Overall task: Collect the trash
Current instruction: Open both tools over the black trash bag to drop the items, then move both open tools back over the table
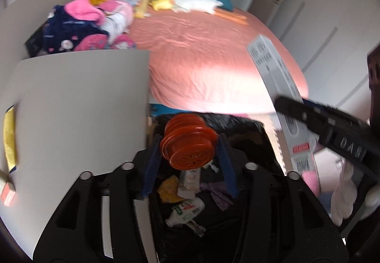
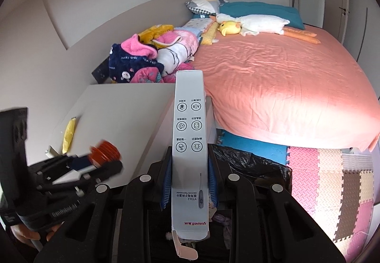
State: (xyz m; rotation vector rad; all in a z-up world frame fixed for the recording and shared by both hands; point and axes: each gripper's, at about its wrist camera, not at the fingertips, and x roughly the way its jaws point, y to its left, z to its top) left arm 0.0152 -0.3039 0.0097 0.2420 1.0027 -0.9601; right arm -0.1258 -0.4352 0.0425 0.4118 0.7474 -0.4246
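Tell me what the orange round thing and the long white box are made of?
The orange round thing looks like hard plastic: smooth, slightly shiny, with moulded ridges and a stamped pattern on its end. The long white box looks like thin printed cardboard: flat folded faces, printed icons, and a bent flap at its open end.

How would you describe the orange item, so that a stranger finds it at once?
Beside the pink bed stands a black-lined trash bin. Above its opening, between the blue pads of the left gripper, is a ribbed orange plastic lid, the only orange round thing there.
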